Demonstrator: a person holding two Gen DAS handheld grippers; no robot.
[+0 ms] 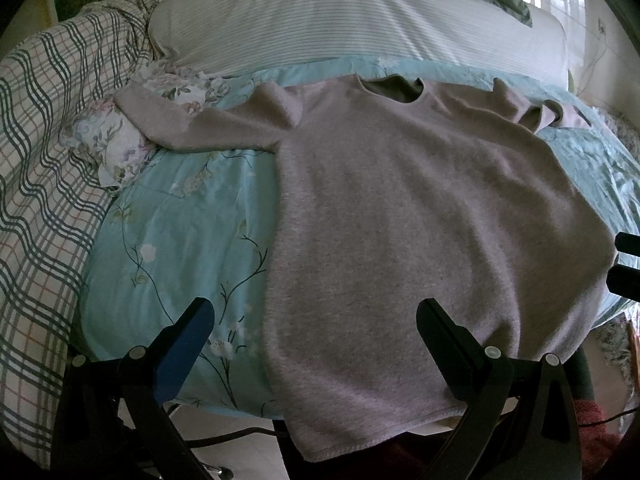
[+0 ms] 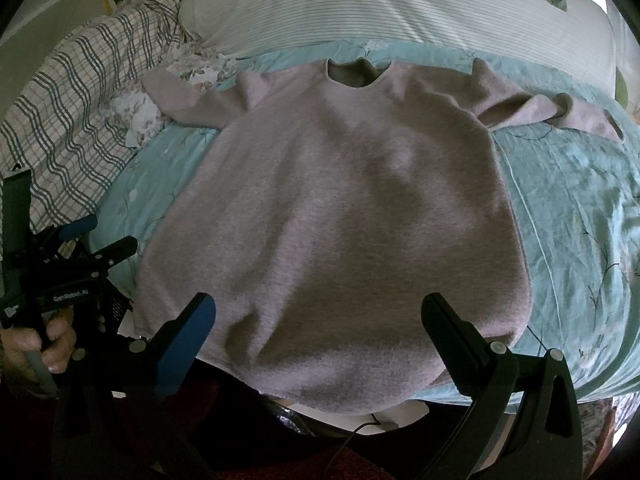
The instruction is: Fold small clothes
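Sweater (image 2: 332,216) lies flat on floral sheet (image 2: 568,216), hem overhanging bed edge for access; left gripper (image 1: 316,320) and right gripper (image 2: 320,316) hover there, jaws apart, empty.

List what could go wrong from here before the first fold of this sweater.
1. The sweater hangs its hem over the bed edge, so a tug might slide it off.
2. One sleeve lies bunched and twisted; folding it in as is would likely trap wrinkles.
3. The other sleeve rests on a floral cloth, which could get dragged along.
Both hand-held grippers, left and right, are open and empty.
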